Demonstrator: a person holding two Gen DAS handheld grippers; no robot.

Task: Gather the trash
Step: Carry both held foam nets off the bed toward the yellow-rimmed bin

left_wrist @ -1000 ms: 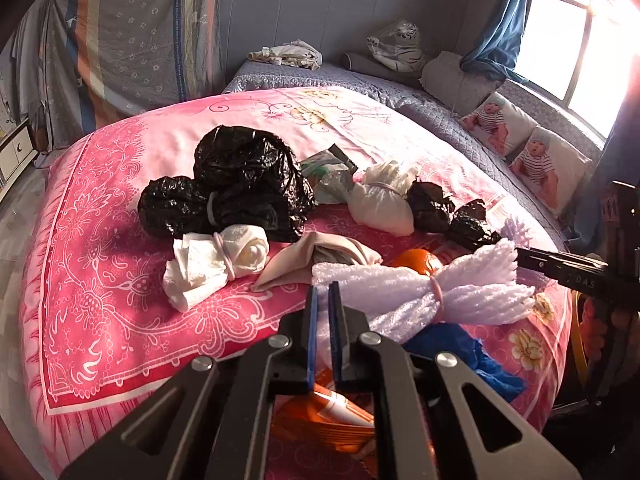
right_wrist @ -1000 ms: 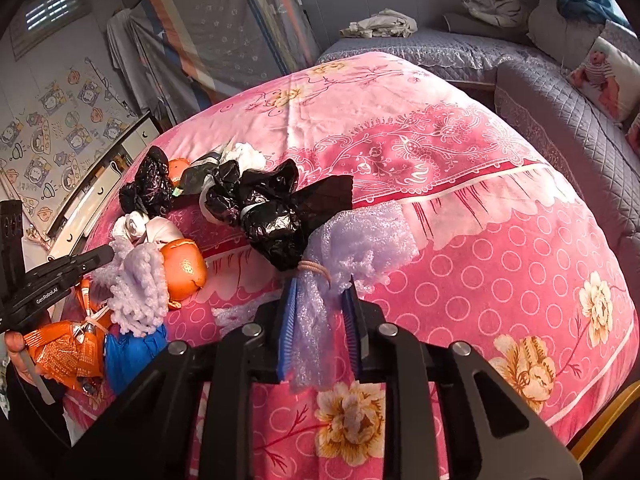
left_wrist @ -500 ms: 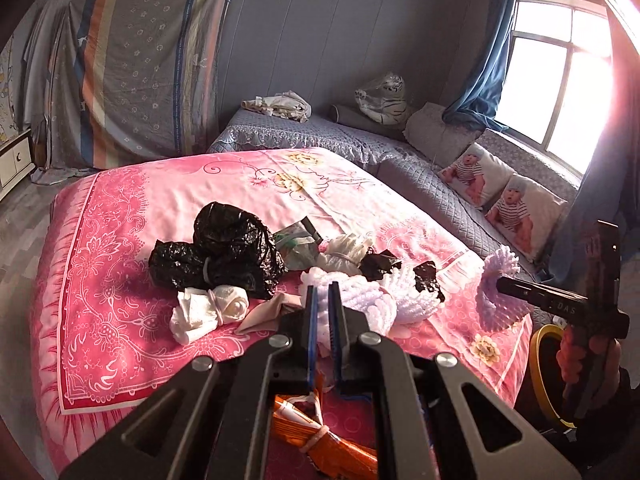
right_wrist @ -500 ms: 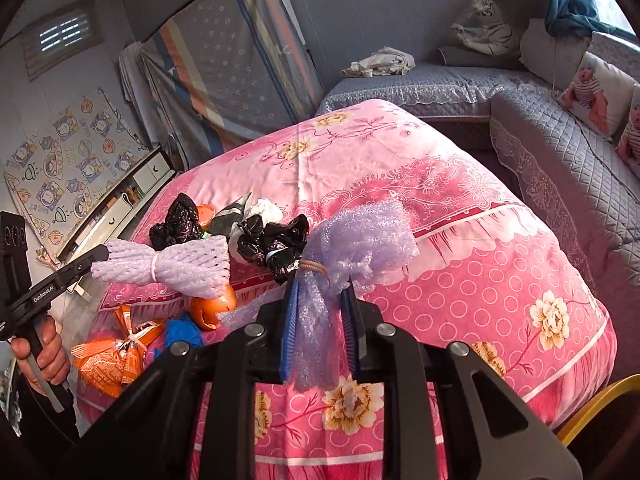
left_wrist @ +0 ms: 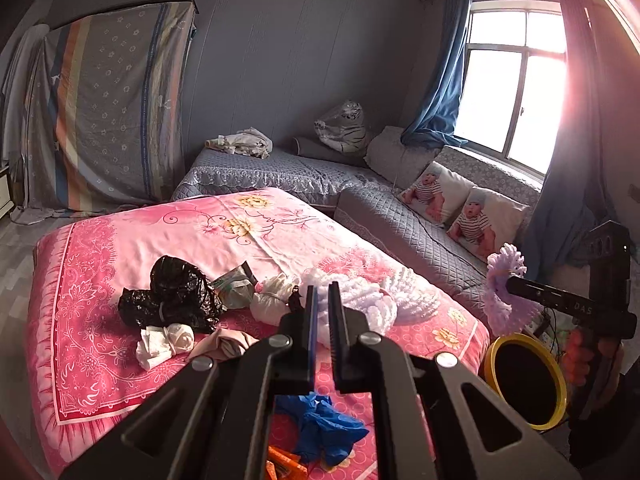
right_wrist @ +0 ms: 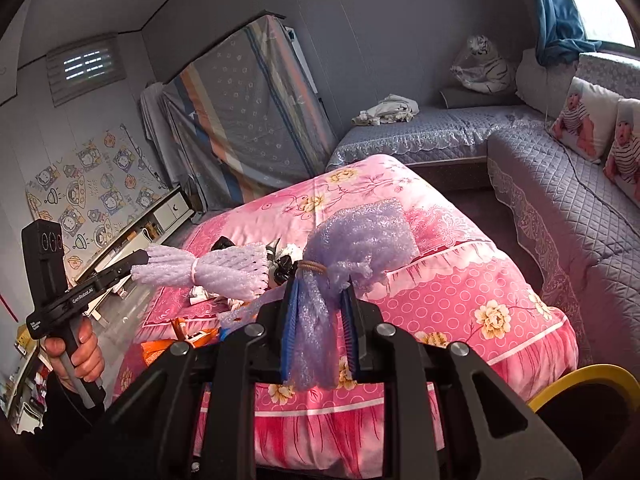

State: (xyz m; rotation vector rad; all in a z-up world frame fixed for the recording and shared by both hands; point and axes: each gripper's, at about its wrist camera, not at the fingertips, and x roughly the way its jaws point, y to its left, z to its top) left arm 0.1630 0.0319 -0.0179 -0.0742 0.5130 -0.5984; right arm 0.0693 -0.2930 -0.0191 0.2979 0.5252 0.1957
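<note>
Both our grippers hold foam bundles above the pink bed.
Left view: our left gripper (left_wrist: 323,294) pinches white foam (left_wrist: 374,300); black bags (left_wrist: 176,300) lie on the bed (left_wrist: 248,236), bin (left_wrist: 524,380) beside it.
Right view: our right gripper (right_wrist: 320,300) clamps purple foam (right_wrist: 352,244); grey sofa (right_wrist: 560,192) beyond.

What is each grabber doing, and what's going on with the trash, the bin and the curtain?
Left gripper: shut on the white foam net bundle.
Right gripper: shut on the purple bubble wrap bundle.
Black bag bundle: tied, lying on the bed.
Yellow bin: open, beside the bed.
Blue curtain: pulled aside.
</note>
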